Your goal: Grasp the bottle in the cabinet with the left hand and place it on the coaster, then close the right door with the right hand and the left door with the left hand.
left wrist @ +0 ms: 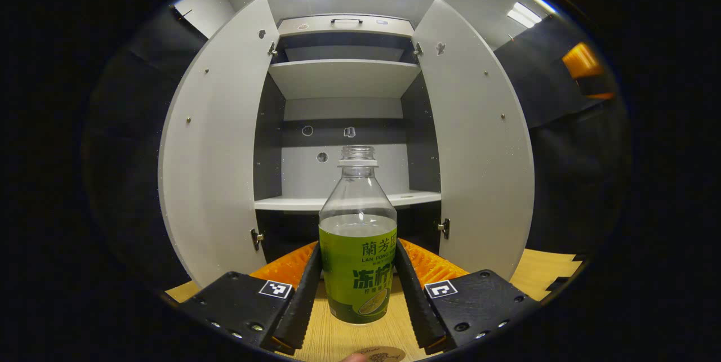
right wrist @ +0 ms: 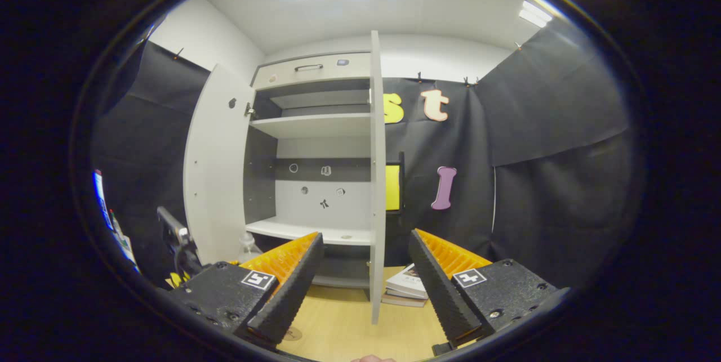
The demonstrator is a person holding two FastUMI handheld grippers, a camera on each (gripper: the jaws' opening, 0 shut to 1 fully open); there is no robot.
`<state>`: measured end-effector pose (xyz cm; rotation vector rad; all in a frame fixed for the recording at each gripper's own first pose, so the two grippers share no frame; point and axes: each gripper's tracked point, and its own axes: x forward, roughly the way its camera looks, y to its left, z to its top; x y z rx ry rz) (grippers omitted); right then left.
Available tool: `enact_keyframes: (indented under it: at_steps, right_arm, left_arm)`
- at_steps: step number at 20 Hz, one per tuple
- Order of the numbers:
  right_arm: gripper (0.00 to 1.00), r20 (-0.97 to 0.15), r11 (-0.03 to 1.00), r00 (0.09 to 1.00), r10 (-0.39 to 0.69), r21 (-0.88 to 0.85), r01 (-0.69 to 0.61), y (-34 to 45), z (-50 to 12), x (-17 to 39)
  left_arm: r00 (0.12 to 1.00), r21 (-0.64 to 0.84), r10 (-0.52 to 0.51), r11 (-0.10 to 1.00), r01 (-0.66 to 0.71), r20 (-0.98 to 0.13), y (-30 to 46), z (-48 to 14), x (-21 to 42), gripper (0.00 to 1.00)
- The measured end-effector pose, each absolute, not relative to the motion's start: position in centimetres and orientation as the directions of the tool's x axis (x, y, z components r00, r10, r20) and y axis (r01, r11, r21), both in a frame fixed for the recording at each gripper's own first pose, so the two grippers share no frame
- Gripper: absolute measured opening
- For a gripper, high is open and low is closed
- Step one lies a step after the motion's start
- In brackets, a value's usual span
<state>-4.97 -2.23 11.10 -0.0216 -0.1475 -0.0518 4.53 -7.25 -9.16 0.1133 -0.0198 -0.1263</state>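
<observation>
A clear uncapped bottle (left wrist: 357,249) with a green label and green liquid stands upright between my left gripper's (left wrist: 358,289) fingers, which press on both its sides. It is out in front of the open cabinet (left wrist: 343,77), over the wooden table (left wrist: 332,339). A round brown coaster (left wrist: 383,354) peeks in at the bottom edge, nearer than the bottle. In the right gripper view my right gripper (right wrist: 363,272) is open and holds nothing. The right door (right wrist: 377,182) is edge-on just beyond it. The bottle's top (right wrist: 248,245) and the left gripper (right wrist: 177,241) are at lower left.
Both cabinet doors stand wide open, the left door (left wrist: 217,142) and the right door (left wrist: 479,142). The shelves (left wrist: 343,200) are bare. A short stack of books (right wrist: 408,286) lies on the table right of the right door. Black cloth walls surround the booth.
</observation>
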Motion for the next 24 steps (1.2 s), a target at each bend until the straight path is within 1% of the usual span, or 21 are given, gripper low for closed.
enact_keyframes:
  at_steps: [2, 3, 4, 5, 7, 8, 9, 11, 13, 16, 17, 18, 19, 21, 22, 23, 24]
  right_arm:
    - [0.99, 0.166, 0.998, 0.984, -0.068, -0.004, 0.070, -2.5, 12.2, -5.2]
    - [0.96, 0.169, 0.997, 0.982, -0.079, -0.003, 0.080, -3.0, 12.6, -5.3]
    - [0.96, 0.169, 0.996, 0.982, -0.090, -0.006, 0.092, -3.3, 12.9, -5.3]
    - [0.99, 0.163, 0.994, 0.981, -0.103, -0.012, 0.106, -3.7, 12.9, -5.4]
    - [0.99, 0.133, 0.992, 0.983, -0.124, -0.009, 0.126, -4.3, 12.4, -5.6]
    - [0.96, 0.123, 0.992, 0.984, -0.129, 0.005, 0.129, -4.5, 12.2, -5.6]
    - [1.00, 0.117, 0.990, 0.983, -0.139, 0.016, 0.138, -4.7, 12.1, -5.7]
    - [0.99, 0.108, 0.988, 0.982, -0.156, 0.020, 0.154, -5.1, 11.7, -5.9]
    - [0.99, 0.098, 0.986, 0.981, -0.167, 0.005, 0.167, -5.3, 11.3, -6.0]
    - [0.99, 0.091, 0.984, 0.980, -0.175, -0.008, 0.176, -5.4, 11.0, -6.0]
    - [0.99, 0.085, 0.984, 0.981, -0.177, -0.010, 0.178, -5.5, 10.8, -5.9]
    - [0.99, 0.078, 0.983, 0.981, -0.180, -0.015, 0.181, -5.6, 10.6, -5.8]
    - [0.99, 0.074, 0.982, 0.980, -0.185, -0.016, 0.186, -5.8, 10.5, -5.7]
    - [1.00, 0.066, 0.982, 0.980, -0.188, -0.013, 0.190, -5.9, 10.3, -5.6]
    - [1.00, 0.066, 0.981, 0.979, -0.191, -0.011, 0.192, -6.0, 10.3, -5.5]
    - [1.00, 0.067, 0.981, 0.979, -0.193, -0.009, 0.194, -6.1, 10.3, -5.4]
    - [1.00, 0.066, 0.980, 0.978, -0.196, -0.007, 0.197, -6.2, 10.2, -5.4]
  left_arm:
    - [0.991, 0.107, -0.134, 0.985, 0.133, 0.001, -7.8, -12.5, 3.2, 0.70]
    - [0.991, 0.106, -0.132, 0.986, 0.131, 0.006, -8.1, -13.8, 2.5, 0.71]
    - [0.992, 0.109, -0.127, 0.986, 0.125, 0.007, -8.1, -14.9, 2.0, 0.70]
    - [0.993, 0.113, -0.121, 0.986, 0.120, 0.001, -8.2, -16.0, 1.7, 0.71]
    - [0.993, 0.100, -0.117, 0.988, 0.120, -0.036, -8.6, -18.5, 1.3, 0.71]
    - [0.993, 0.096, -0.107, 0.989, 0.111, -0.047, -8.8, -19.5, 1.2, 0.70]
    - [0.994, 0.100, -0.094, 0.990, 0.100, -0.062, -8.7, -20.4, 1.2, 0.70]
    - [0.994, 0.109, -0.079, 0.990, 0.086, -0.069, -8.6, -21.7, 1.2, 0.70]
    - [0.992, 0.107, -0.074, 0.991, 0.085, -0.099, -8.2, -23.3, 1.4, 0.71]
    - [0.992, 0.064, -0.064, 0.995, 0.071, -0.113, -7.7, -24.5, 1.2, 0.71]
    - [0.994, 0.060, -0.069, 0.995, 0.074, -0.089, -7.7, -24.0, 1.3, 0.75]
    - [0.992, 0.063, -0.073, 0.995, 0.080, -0.100, -7.8, -24.3, 1.1, 0.71]
    - [0.993, 0.065, -0.083, 0.994, 0.089, -0.083, -7.8, -24.2, 1.2, 0.71]
    - [0.992, 0.064, -0.093, 0.993, 0.098, -0.080, -7.8, -24.3, 1.1, 0.73]
    - [0.992, 0.069, -0.102, 0.992, 0.107, -0.080, -7.9, -24.4, 0.9, 0.79]
    - [0.990, 0.076, -0.109, 0.990, 0.116, -0.085, -8.1, -24.5, 0.8, 0.75]
    - [0.989, 0.077, -0.120, 0.989, 0.128, -0.091, -8.2, -24.7, 0.7, 0.76]
